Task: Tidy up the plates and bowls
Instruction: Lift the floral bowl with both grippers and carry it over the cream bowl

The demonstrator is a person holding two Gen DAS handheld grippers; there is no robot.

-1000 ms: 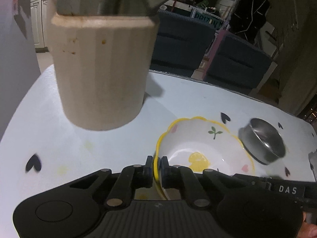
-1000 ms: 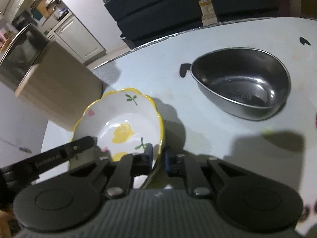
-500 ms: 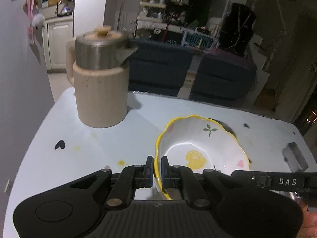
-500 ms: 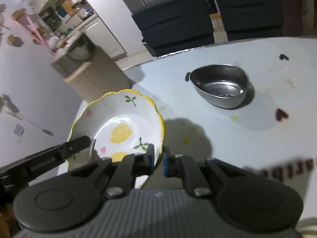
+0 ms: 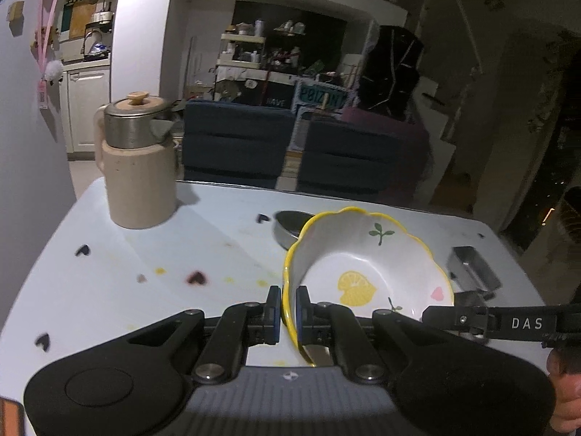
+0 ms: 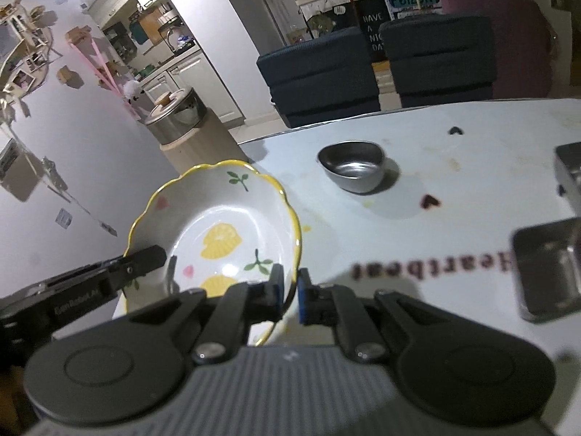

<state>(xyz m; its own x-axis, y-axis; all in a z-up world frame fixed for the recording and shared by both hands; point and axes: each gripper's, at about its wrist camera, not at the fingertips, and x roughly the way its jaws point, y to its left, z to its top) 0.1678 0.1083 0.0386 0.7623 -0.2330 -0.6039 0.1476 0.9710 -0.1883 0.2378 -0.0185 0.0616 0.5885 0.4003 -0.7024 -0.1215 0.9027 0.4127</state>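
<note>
We see left gripper clamped on near rim of lemon bowl; right gripper pinching its opposite rim. Bowl held tilted above table. Steel bowl farther back, right; beige kettle far left; steel tins right.

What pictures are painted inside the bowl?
The bowl is white with a yellow wavy rim, yellow lemons, green sprigs and pink hearts; the right wrist view shows it best.

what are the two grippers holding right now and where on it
Both pinch the yellow-rimmed ceramic bowl by its scalloped rim: left gripper on one side, right gripper on the opposite side.
</note>
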